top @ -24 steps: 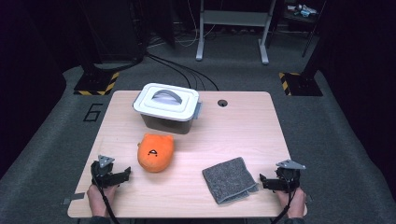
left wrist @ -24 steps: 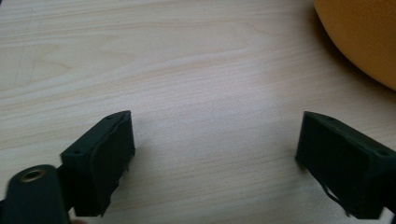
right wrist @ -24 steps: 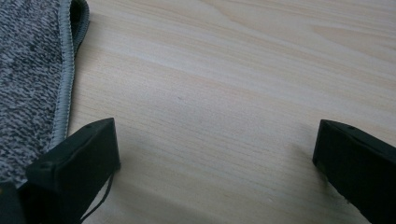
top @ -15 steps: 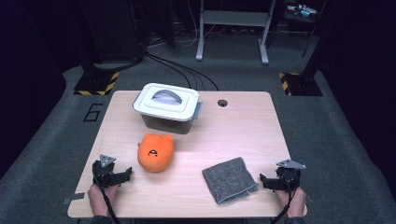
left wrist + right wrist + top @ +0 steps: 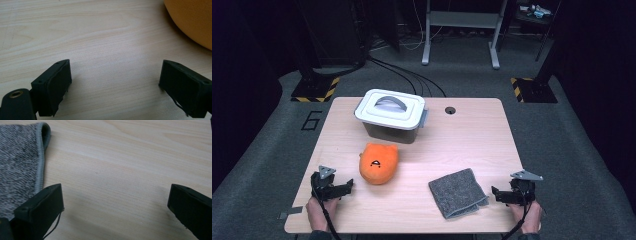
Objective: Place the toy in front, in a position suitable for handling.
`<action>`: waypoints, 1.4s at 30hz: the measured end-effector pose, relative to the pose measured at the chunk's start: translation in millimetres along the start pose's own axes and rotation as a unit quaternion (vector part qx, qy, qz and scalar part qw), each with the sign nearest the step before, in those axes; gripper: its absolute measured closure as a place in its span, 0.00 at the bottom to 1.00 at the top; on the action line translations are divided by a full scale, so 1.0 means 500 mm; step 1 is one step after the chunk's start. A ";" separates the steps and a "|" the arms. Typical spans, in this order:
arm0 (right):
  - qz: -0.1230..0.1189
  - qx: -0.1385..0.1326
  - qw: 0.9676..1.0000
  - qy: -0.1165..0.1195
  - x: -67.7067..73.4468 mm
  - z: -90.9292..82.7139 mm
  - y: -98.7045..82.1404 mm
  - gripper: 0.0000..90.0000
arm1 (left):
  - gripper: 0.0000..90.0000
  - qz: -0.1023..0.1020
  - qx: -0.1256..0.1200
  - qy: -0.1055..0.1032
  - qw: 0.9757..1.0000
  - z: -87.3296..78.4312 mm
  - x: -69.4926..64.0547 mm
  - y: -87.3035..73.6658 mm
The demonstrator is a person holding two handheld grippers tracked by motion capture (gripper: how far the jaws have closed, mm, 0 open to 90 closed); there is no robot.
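Observation:
An orange plush toy (image 5: 378, 162) with a small face lies on the wooden table (image 5: 462, 145), left of centre. A folded grey cloth (image 5: 458, 192) lies near the front right. My left gripper (image 5: 343, 189) rests on the table at the front left, just left of the plush, open with bare wood between its jaws; the plush's orange edge (image 5: 192, 20) fills the upper right of the left gripper view. My right gripper (image 5: 496, 194) rests at the front right, open over bare wood. The cloth's hemmed edge (image 5: 17, 162) lies by its left jaw.
A grey lidded box (image 5: 391, 115) with a white lid and handle stands at the back centre-left. A round cable hole (image 5: 450, 110) sits near the far edge. Around the table lie dark carpet, cables and a metal stand's base (image 5: 460, 35).

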State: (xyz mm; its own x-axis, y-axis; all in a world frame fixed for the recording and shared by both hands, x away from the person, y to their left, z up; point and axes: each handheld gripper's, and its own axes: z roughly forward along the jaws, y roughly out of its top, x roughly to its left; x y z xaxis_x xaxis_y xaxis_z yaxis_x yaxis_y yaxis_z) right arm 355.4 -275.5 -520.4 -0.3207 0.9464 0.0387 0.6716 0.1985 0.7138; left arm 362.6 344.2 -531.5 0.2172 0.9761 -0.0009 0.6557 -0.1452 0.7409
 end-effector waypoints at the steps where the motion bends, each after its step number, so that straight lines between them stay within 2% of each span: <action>1: 0.000 0.000 1.000 0.000 0.000 0.000 0.000 0.00 | 0.11 0.000 0.000 0.000 1.000 0.000 0.000 0.000; 3: 0.007 -0.007 1.000 0.008 0.012 -0.015 0.009 0.00 | 0.11 0.000 0.000 0.000 1.000 0.000 0.000 0.000; 7: -0.002 -0.007 1.000 0.021 0.032 -0.025 0.022 0.00 | 0.12 0.000 0.000 0.000 1.000 0.000 0.000 0.000; 8: -0.021 -0.005 0.999 0.028 0.051 -0.028 0.031 0.00 | 0.12 0.000 0.000 0.000 1.000 0.000 0.000 0.000; 10: -0.021 -0.004 0.999 0.031 0.059 -0.030 0.033 0.00 | 0.12 0.000 0.000 0.000 1.000 0.000 0.000 0.000; 12: -0.037 -0.004 0.998 0.047 0.085 -0.030 0.043 0.00 | 0.12 0.000 0.000 0.001 1.000 0.000 0.000 0.000; 13: -0.037 -0.004 0.998 0.047 0.085 -0.030 0.043 0.00 | 0.12 0.000 0.000 0.001 1.000 0.000 0.000 0.000; 14: -0.042 -0.002 0.998 0.055 0.101 -0.026 0.047 0.00 | 0.12 0.000 0.000 0.001 1.000 0.000 0.000 0.000; 20: -0.070 0.011 0.995 0.077 0.151 -0.011 0.054 0.00 | 0.12 0.000 0.000 0.000 1.000 0.000 0.000 0.000; 21: -0.069 0.014 0.994 0.084 0.160 -0.009 0.054 0.00 | 0.12 0.000 0.000 0.000 1.000 0.000 0.000 0.000; 24: -0.084 0.022 0.992 0.091 0.185 0.000 0.054 0.00 | 0.12 0.000 0.000 0.001 1.000 0.000 -0.001 0.000; 27: -0.082 0.027 0.991 0.100 0.208 0.008 0.054 0.00 | 0.12 0.000 0.000 0.001 1.000 0.000 0.000 0.000; 29: -0.094 0.031 0.990 0.104 0.220 0.015 0.055 0.00 | 0.12 0.000 -0.001 0.000 1.000 0.000 0.000 0.000; 33: -0.105 0.038 0.988 0.106 0.245 0.029 0.059 0.00 | 0.12 0.000 0.000 0.001 1.000 0.000 0.000 0.000; 36: -0.116 0.043 0.988 0.092 0.255 0.040 0.060 0.00 | 0.12 0.000 0.000 0.002 1.000 0.000 -0.001 0.000; 38: -0.117 0.047 0.989 0.079 0.259 0.045 0.058 0.00 | 0.12 -0.001 0.000 0.002 1.000 0.000 0.000 0.000; 42: -0.110 0.060 0.989 0.076 0.258 0.054 0.056 0.00 | 0.12 -0.002 -0.001 0.002 1.000 0.000 0.000 0.000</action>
State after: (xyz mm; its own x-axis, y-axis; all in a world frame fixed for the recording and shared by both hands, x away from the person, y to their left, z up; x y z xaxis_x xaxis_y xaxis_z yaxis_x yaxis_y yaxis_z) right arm 350.8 -140.9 -514.2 -0.5585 0.8295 0.0023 0.6454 0.4328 0.6294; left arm 362.5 344.1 -531.6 0.2116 0.9774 -0.0006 0.6556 -0.1414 0.7418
